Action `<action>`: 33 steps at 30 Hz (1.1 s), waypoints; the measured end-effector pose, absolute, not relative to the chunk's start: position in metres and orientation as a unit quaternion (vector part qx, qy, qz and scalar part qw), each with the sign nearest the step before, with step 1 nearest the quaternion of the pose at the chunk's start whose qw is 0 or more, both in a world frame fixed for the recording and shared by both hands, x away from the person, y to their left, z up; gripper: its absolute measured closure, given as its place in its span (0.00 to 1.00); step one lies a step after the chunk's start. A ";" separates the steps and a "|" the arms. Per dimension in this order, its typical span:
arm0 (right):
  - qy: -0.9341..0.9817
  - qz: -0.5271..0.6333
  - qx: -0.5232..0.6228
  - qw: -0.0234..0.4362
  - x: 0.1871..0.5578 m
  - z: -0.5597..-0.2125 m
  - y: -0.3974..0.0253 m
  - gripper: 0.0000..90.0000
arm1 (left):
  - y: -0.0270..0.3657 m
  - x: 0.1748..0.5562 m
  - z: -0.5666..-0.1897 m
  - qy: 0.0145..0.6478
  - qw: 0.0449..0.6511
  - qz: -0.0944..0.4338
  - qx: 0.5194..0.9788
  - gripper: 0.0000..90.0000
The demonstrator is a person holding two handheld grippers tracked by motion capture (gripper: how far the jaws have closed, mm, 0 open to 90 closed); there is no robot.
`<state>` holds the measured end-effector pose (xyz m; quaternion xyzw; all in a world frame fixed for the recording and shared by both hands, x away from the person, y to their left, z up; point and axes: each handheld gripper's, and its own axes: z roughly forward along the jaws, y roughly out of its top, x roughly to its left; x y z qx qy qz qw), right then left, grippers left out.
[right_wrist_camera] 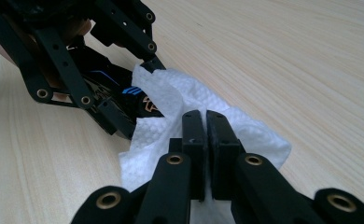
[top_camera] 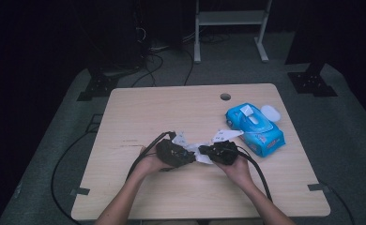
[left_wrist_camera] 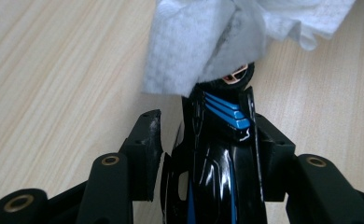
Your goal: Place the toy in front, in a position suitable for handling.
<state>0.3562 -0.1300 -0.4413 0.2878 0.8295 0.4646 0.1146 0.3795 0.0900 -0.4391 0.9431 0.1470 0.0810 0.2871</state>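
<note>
High view: the left gripper [top_camera: 174, 153] and right gripper [top_camera: 222, 152] face each other near the middle of the worktop [top_camera: 139, 112], with a white wipe [top_camera: 197, 151] bridging the space between them. A blue wipe pack [top_camera: 256, 129] with its flap raised lies just to the right of the right gripper.

Left gripper view: the jaws are clamped on a glossy black object with blue stripes [left_wrist_camera: 224, 140], possibly a toy car body. Its long axis runs straight out along the jaws, and its far tip sits under the wipe [left_wrist_camera: 203, 42].

Right gripper view: the jaws are pressed together, pinching a fold of the wipe [right_wrist_camera: 189, 121]. The left gripper [right_wrist_camera: 119, 88] stands ahead and to the upper left, and the black object's [right_wrist_camera: 133, 100] striped end pokes into the wipe's far edge.

Judgement: the work in hand is wiping the object. The right gripper carries the cloth and lies directly off the object's exposed tip, so the wiping stroke should run along that long axis toward the left gripper.
</note>
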 end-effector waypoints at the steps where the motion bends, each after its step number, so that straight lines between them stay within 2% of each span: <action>1: 0.829 0.464 0.289 0.115 0.356 -0.441 -0.130 0.96 | 0.088 0.379 -0.438 0.143 0.286 0.087 0.944 0.56; 6: 0.830 0.463 0.288 0.116 0.355 -0.441 -0.129 0.96 | 0.078 0.379 -0.435 0.132 0.259 0.099 0.952 0.60; 9: 0.830 0.465 0.287 0.114 0.354 -0.441 -0.130 0.96 | 0.069 0.380 -0.435 0.118 0.235 0.093 0.960 0.68; 12: 0.829 0.466 0.287 0.116 0.353 -0.441 -0.131 0.96 | 0.067 0.380 -0.435 0.115 0.232 0.100 0.961 0.69; 22: 0.803 0.505 0.298 0.104 0.355 -0.431 -0.148 0.96 | 0.082 0.371 -0.424 0.107 0.312 0.125 0.936 0.70; 33: 0.795 0.530 0.277 0.099 0.352 -0.409 -0.143 0.96 | 0.101 0.362 -0.414 0.122 0.391 0.122 0.904 0.71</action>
